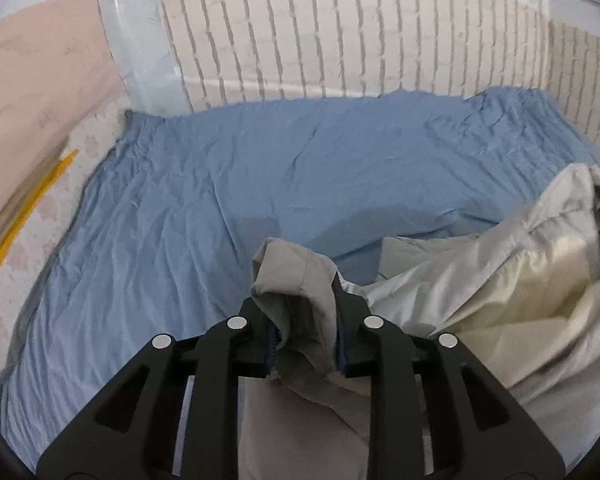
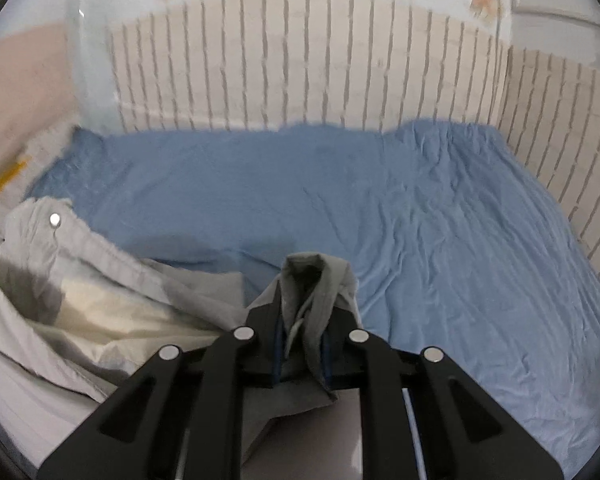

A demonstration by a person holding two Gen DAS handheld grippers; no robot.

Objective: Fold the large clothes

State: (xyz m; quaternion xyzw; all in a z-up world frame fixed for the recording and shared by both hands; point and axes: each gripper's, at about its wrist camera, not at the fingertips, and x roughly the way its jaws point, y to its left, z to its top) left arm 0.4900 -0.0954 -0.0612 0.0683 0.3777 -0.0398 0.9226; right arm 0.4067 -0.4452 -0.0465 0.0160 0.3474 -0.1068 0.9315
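Observation:
A large light grey garment with a cream lining lies crumpled over a blue sheet. My left gripper is shut on a bunched grey edge of the garment, which trails off to the right. In the right wrist view my right gripper is shut on another grey edge, and the rest of the garment spreads to the left with a metal snap showing. Both grippers hold the fabric lifted above the blue sheet.
A white slatted rail runs along the far and right sides of the bed; it also shows in the right wrist view. A pale translucent sheet hangs at the far left. A yellow strip lies beside the left edge.

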